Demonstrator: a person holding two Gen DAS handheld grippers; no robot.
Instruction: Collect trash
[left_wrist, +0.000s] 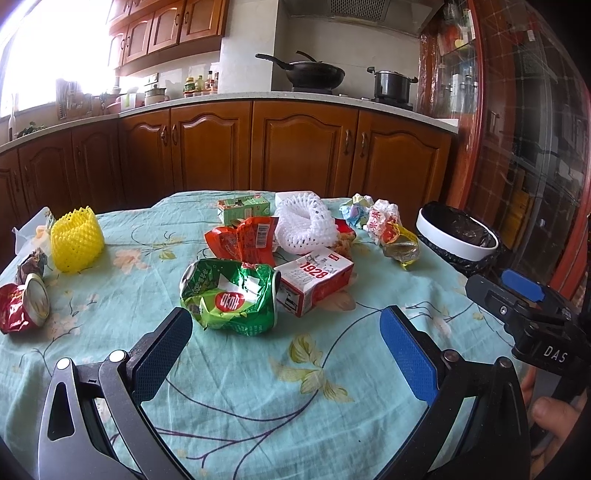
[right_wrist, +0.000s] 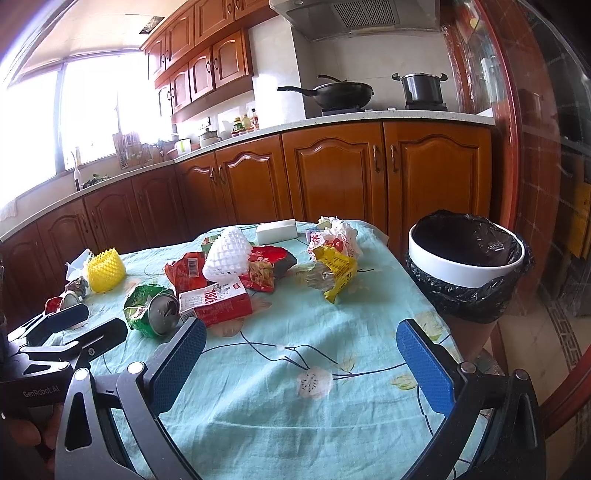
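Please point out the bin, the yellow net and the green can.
bin (right_wrist: 476, 271): right wrist view, white front wall.
yellow net (left_wrist: 77, 238): left wrist view, middle of its side.
green can (left_wrist: 229, 295): left wrist view, crushed side.

Your white foam net hides most of the red snack bag behind it. The surface's near edge is cut off behind your gripper's frame. Labels on the counter bottles are too small to read. The bin's base sits below the cloth's edge, unseen.
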